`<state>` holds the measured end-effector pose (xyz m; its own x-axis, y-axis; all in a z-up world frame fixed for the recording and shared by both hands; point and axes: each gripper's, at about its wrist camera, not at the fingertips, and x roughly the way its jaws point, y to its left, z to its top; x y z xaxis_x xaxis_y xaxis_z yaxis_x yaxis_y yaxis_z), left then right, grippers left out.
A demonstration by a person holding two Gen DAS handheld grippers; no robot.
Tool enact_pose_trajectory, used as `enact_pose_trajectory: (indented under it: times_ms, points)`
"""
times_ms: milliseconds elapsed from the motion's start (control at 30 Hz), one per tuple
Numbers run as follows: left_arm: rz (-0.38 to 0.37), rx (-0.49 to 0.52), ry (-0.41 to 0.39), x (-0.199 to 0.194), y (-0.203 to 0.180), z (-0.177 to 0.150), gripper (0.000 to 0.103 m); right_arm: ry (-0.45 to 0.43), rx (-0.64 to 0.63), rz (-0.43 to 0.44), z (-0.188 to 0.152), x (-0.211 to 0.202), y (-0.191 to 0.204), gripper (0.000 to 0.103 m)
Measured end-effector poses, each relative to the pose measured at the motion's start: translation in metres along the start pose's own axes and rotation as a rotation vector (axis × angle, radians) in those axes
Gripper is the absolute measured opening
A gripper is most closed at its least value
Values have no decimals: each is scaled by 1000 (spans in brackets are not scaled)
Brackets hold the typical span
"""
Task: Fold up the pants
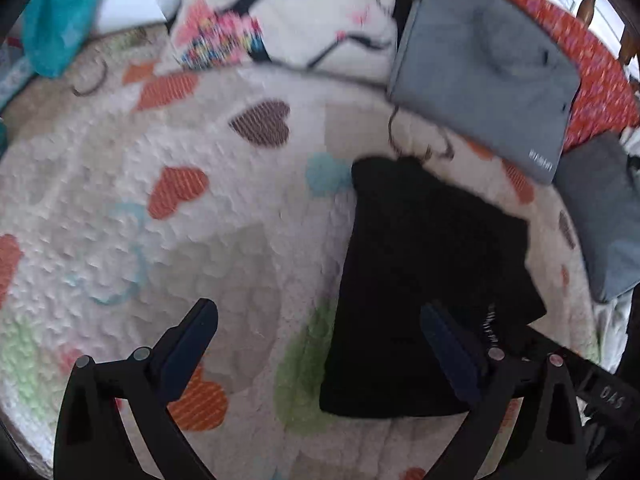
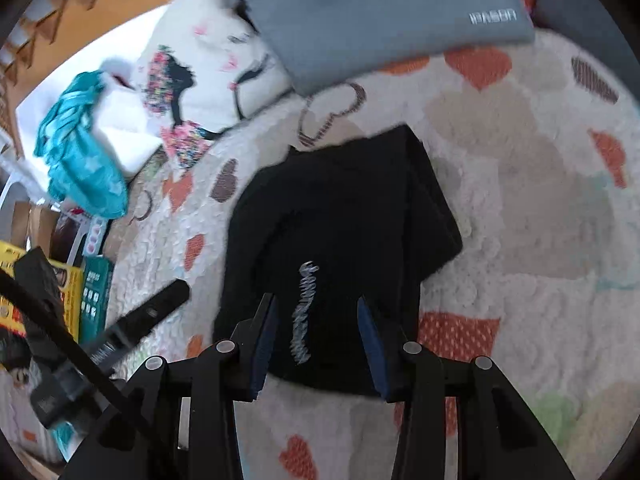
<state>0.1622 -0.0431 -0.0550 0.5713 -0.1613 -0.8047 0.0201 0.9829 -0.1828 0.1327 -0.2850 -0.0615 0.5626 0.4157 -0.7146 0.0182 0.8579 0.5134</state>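
Observation:
The black pants [image 1: 432, 280] lie folded into a compact rectangle on the heart-patterned quilt [image 1: 160, 220]. They show in the right wrist view [image 2: 340, 220] with white lettering facing up. My left gripper [image 1: 320, 316] is open and empty, its right finger over the pants' edge. My right gripper [image 2: 316, 308] is open and empty, just above the near part of the pants. The left gripper's finger also shows in the right wrist view [image 2: 156, 308], beside the pants' left edge.
A folded grey garment [image 1: 488, 68] lies beyond the pants, another grey piece [image 1: 604, 216] to the right. A white patterned pillow [image 2: 208, 76] and teal cloth [image 2: 80, 152] lie at the back. Boxes [image 2: 80, 300] stand off the quilt's left edge.

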Motion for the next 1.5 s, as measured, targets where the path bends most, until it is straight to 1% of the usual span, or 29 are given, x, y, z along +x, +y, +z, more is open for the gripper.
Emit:
enact_pose_trajectory:
  times_ms: [67, 133, 233, 267, 333, 400, 467, 567, 633, 700, 767, 800, 867, 900, 1000, 1133, 1200, 1367, 1500]
  points:
    - [1, 4, 38, 15, 1, -4, 101, 17, 10, -3, -1, 7, -7, 44]
    - [-11, -26, 55, 22, 5, -6, 101, 21, -9, -9, -1, 10, -6, 44]
    - [-40, -55, 84, 25, 11, -5, 101, 17, -88, -43, -5, 14, 2, 45]
    - [-47, -58, 87, 25, 12, -5, 101, 10, -113, -52, -7, 14, 5, 48]
    - [-54, -61, 82, 21, 13, -6, 101, -4, -158, -83, -10, 13, 12, 48]
    - [-53, -45, 50, 8, 12, -9, 96, -16, -184, -100, -11, 7, 18, 48]
    - [-35, -9, 9, -6, 8, -14, 95, -48, -188, -127, -12, -4, 19, 52]
    - [-14, 52, -85, -34, -1, -23, 95, -88, -154, -154, -14, -20, 12, 53]
    - [-7, 71, -139, -47, -4, -22, 95, -100, -118, -159, -17, -27, 6, 54]
    - [9, 91, -222, -66, -9, -25, 95, -112, -82, -171, -20, -34, 1, 54]
    - [24, 105, -287, -77, -11, -23, 95, -125, -61, -178, -25, -41, -2, 54]
    - [32, 116, -321, -84, -13, -24, 95, -133, -58, -181, -28, -44, -2, 55]
    - [50, 145, -380, -98, -19, -30, 95, -150, -65, -195, -38, -50, 0, 59]
    - [56, 157, -399, -103, -21, -33, 95, -155, -72, -205, -43, -52, 1, 60]
    - [59, 181, -424, -112, -26, -41, 95, -150, -91, -227, -58, -50, 6, 61]
    - [53, 158, -420, -117, -23, -52, 95, -136, -127, -249, -73, -45, 13, 61]
    - [60, 144, -422, -119, -20, -56, 95, -138, -140, -258, -76, -44, 16, 61]
    - [105, 133, -451, -124, -17, -64, 95, -124, -156, -259, -82, -38, 20, 63]
    - [105, 124, -463, -126, -16, -63, 95, -118, -179, -264, -84, -34, 25, 63]
